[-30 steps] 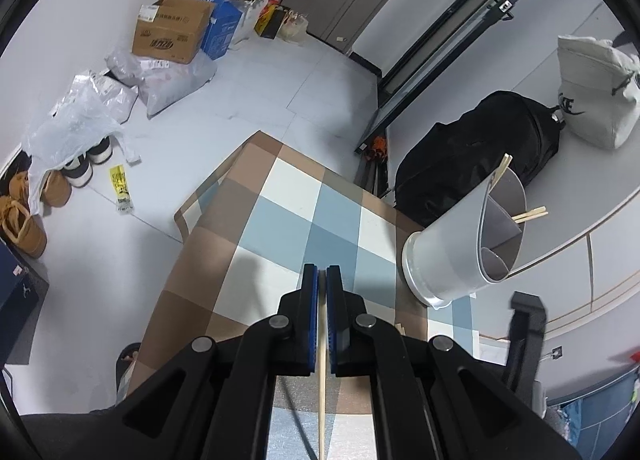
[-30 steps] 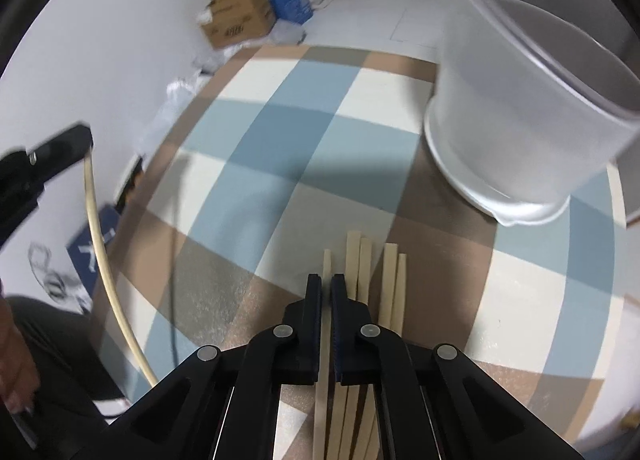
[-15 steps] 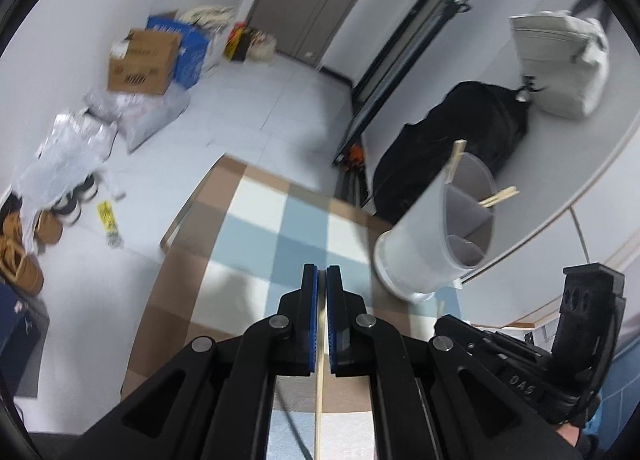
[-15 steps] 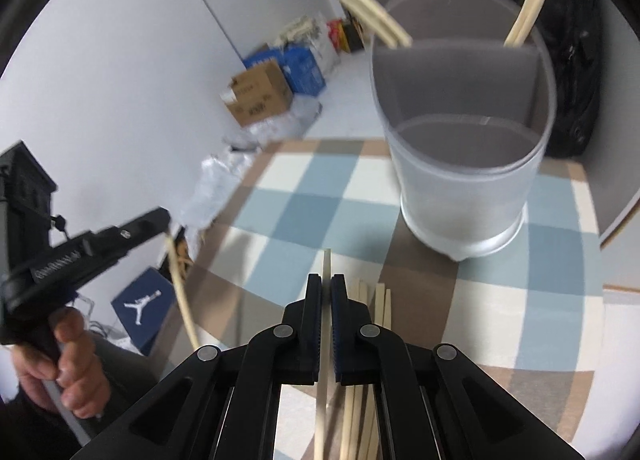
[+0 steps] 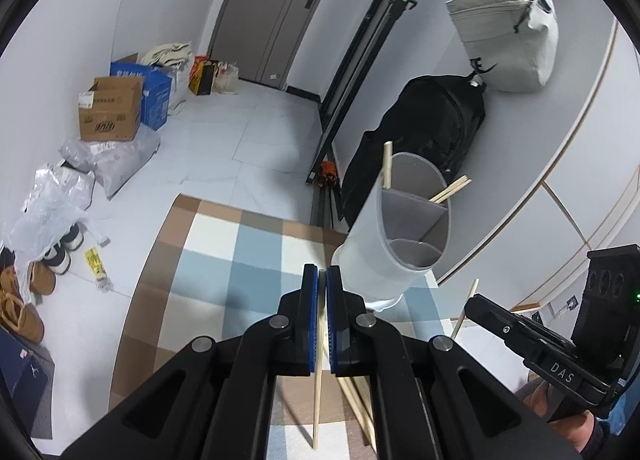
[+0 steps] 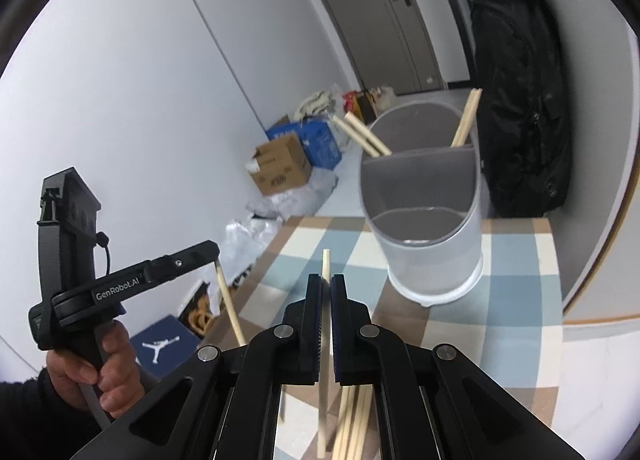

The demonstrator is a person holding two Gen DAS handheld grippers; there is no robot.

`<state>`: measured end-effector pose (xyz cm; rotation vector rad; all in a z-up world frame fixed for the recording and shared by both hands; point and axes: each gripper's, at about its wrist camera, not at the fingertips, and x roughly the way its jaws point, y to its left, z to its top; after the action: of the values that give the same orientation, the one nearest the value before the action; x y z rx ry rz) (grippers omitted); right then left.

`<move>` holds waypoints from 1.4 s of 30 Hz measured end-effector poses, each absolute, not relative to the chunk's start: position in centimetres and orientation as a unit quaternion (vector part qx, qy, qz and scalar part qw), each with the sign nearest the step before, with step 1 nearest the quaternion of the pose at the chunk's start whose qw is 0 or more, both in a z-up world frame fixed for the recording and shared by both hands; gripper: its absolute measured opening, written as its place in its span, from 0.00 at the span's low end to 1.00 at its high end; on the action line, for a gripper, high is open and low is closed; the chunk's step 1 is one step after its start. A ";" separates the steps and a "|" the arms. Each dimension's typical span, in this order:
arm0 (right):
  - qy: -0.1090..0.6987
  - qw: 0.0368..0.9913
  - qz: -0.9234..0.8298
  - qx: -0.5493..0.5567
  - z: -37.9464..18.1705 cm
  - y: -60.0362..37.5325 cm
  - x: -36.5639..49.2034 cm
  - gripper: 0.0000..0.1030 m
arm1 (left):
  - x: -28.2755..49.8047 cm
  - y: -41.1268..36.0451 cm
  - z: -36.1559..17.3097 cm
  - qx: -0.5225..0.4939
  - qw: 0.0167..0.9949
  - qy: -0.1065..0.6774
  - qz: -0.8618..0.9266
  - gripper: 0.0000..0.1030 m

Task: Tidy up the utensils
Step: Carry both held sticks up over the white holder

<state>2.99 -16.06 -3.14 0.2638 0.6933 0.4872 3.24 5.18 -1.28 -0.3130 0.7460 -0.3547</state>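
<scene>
A grey, divided utensil holder [image 5: 394, 248] [image 6: 430, 256] stands upright on the checked tablecloth [image 5: 256, 260], with chopsticks [image 6: 366, 138] leaning in its far compartments. My left gripper [image 5: 322, 274] is shut on one wooden chopstick [image 5: 317, 388], which hangs down below the pads. In the right wrist view this gripper [image 6: 216, 251] is at the left, held by a hand. My right gripper [image 6: 326, 280] is shut on another chopstick [image 6: 326, 260], whose tip pokes up past the pads, short of the holder. Several loose chopsticks [image 6: 352, 420] lie on the cloth below it.
A black backpack [image 5: 424, 140] and a pale bag [image 5: 508, 40] hang on the wall behind the holder. On the floor to the left are cardboard boxes [image 5: 110, 112], plastic bags [image 5: 52, 200] and shoes [image 5: 24, 300]. A curved white wall edge [image 6: 592, 220] borders the table's right side.
Both grippers have risen above the table, each carrying its chopstick. The right one lifted its stick off the pile and tipped up, so the holder now sits ahead and lower.
</scene>
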 end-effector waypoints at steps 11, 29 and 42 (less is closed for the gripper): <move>0.295 0.913 0.242 0.143 -0.7 -18.3 2.9 0.03 | 3.5 3.1 0.9 -0.150 0.906 0.351 -0.185 0.00; 0.221 0.936 0.235 0.142 4.6 -21.2 4.9 0.03 | 4.7 0.2 3.6 -0.098 0.913 0.358 -0.168 0.00; 0.175 0.948 0.225 0.142 8.9 -22.9 8.3 0.03 | 6.3 -0.9 9.7 -0.097 0.919 0.326 -0.199 0.00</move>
<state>8.27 -22.87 8.94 0.2892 0.3558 0.4571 6.29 -0.88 9.69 -0.1990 0.6708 -0.4088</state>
